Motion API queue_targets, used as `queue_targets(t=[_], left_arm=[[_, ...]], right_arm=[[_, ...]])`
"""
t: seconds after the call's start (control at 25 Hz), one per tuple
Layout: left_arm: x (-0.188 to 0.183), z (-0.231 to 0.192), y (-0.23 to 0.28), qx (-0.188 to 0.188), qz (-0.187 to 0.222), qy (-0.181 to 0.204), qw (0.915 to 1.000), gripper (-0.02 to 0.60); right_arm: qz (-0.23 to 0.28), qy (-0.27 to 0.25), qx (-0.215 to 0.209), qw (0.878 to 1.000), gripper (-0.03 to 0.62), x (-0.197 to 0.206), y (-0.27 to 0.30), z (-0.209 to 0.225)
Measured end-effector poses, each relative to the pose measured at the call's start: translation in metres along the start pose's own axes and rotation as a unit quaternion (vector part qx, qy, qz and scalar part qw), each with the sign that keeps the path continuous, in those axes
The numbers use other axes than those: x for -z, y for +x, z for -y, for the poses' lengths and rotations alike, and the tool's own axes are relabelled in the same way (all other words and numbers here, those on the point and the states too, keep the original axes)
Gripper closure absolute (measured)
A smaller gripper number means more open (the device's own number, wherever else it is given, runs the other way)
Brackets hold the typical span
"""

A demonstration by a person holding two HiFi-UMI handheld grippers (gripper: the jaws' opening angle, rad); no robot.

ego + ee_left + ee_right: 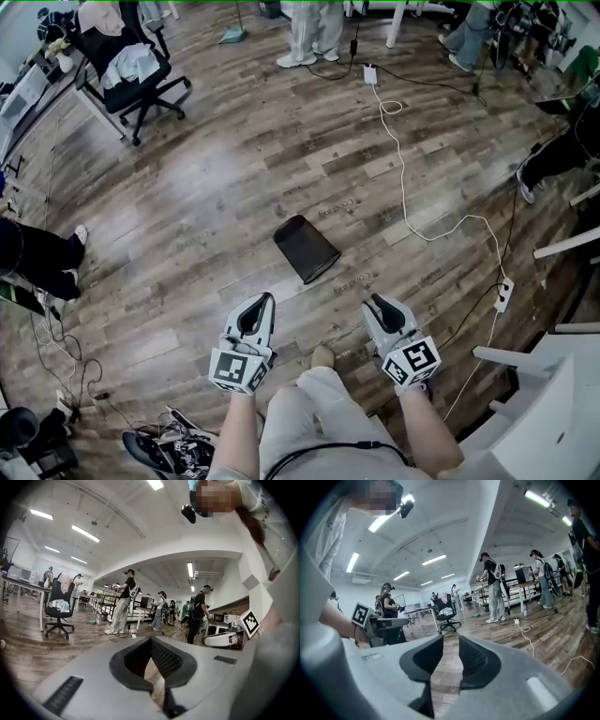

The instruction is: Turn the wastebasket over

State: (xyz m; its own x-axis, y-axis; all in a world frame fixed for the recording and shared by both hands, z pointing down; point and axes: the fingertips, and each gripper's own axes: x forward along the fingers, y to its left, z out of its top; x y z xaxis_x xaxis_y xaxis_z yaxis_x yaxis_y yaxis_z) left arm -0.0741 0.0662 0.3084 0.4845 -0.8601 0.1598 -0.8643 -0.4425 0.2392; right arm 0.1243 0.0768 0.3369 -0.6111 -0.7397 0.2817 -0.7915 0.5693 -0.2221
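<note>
A black rectangular wastebasket (306,248) lies on the wood floor just ahead of both grippers, apart from them. My left gripper (267,298) hangs below and left of it, jaws shut with nothing between them (151,640). My right gripper (373,301) hangs below and right of it. Its jaws stand apart, with only bare floor showing in the gap (451,639). Neither gripper view shows the wastebasket. Each gripper view shows the other gripper at its side: the right one (225,638) and the left one (382,623).
A black office chair (131,70) stands far left by a desk. A white cable (405,178) runs down the floor to a power strip (503,295) at the right. People stand at the far end (314,33). White furniture (534,394) fills the near right, tangled cables (169,441) the near left.
</note>
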Motion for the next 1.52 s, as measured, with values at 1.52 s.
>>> queue_targets(t=[1.52], left_arm=[[0.336, -0.103, 0.194, 0.071, -0.105, 0.002, 0.992, 0.559]], right_arm=[[-0.085, 0.14, 0.068, 0.984, 0.459, 0.328, 0.176, 0.153]])
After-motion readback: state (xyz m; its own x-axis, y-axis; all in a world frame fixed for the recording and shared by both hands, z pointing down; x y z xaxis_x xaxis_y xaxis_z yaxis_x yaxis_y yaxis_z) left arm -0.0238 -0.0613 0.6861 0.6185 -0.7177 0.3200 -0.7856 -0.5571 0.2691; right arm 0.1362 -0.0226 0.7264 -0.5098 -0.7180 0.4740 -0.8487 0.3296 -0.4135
